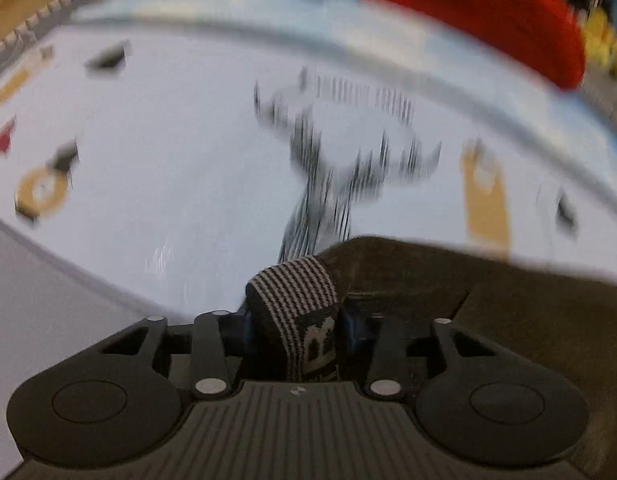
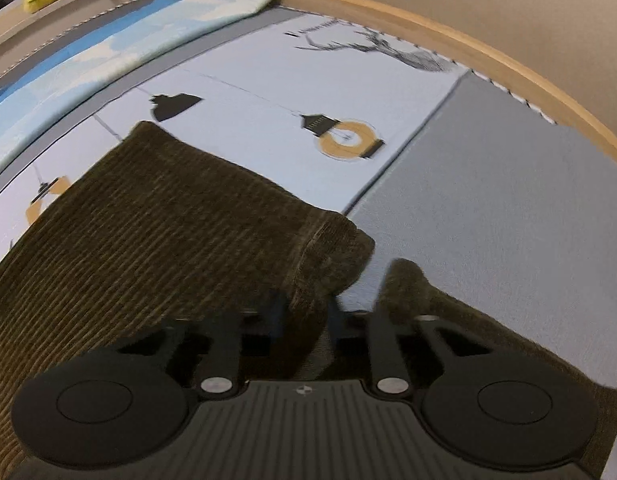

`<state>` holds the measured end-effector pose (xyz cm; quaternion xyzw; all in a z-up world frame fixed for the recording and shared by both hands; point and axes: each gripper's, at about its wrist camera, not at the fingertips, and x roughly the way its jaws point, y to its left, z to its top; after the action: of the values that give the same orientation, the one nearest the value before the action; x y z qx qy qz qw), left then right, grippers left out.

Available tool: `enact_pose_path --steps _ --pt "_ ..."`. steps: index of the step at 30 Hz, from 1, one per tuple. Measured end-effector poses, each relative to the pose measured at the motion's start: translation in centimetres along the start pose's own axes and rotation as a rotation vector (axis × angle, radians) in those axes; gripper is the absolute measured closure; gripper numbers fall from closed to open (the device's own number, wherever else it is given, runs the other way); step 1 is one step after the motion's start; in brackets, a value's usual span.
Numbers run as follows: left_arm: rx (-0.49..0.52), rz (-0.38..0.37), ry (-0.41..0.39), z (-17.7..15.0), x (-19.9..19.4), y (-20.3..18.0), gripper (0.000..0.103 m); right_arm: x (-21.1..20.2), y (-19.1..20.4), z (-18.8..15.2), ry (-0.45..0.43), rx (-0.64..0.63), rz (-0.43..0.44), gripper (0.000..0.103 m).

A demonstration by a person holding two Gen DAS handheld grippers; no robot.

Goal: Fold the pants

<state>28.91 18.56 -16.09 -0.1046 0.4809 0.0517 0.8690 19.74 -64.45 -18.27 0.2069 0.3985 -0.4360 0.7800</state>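
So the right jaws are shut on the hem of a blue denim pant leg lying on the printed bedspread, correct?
Not quite: the pants are dark olive-brown corduroy, not blue denim. The right wrist view shows the right gripper shut on the hem, over the printed bedspread.

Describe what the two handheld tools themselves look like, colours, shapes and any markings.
Both look alike. The left tool and the right tool are matte black plastic with a ribbed central plate bearing a small round emblem, a large round disc on each side, angled linkage arms with silver pivot pins, and blue inner pads. No cables or sleeves show.
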Motion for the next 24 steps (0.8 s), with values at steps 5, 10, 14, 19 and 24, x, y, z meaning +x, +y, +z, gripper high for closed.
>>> enact_pose_path --steps 5,10,14,19,24 --pt "0.053 0.024 -0.102 1.6 -1.3 -1.8 0.046 -0.3 -1.9 1.1 -0.139 0.143 0.137 0.096" --pt "-0.03 0.064 -0.074 2.1 -2.3 -0.4 0.039 0.2 -2.7 1.7 -0.024 0.122 0.171 0.086" --pt "-0.082 0.004 -0.052 1.6 -5.1 -0.2 0.039 -2.5 -5.1 2.4 -0.043 0.162 0.193 0.073" --pt "-0.125 -0.007 0.101 -0.1 -9.0 -0.7 0.039 -5.3 -9.4 1.8 -0.028 0.127 0.263 0.057" --pt "-0.073 -0.071 0.09 -3.4 -14.6 -0.1 0.037 -6.4 -13.7 -0.2 0.045 0.011 0.248 0.048"
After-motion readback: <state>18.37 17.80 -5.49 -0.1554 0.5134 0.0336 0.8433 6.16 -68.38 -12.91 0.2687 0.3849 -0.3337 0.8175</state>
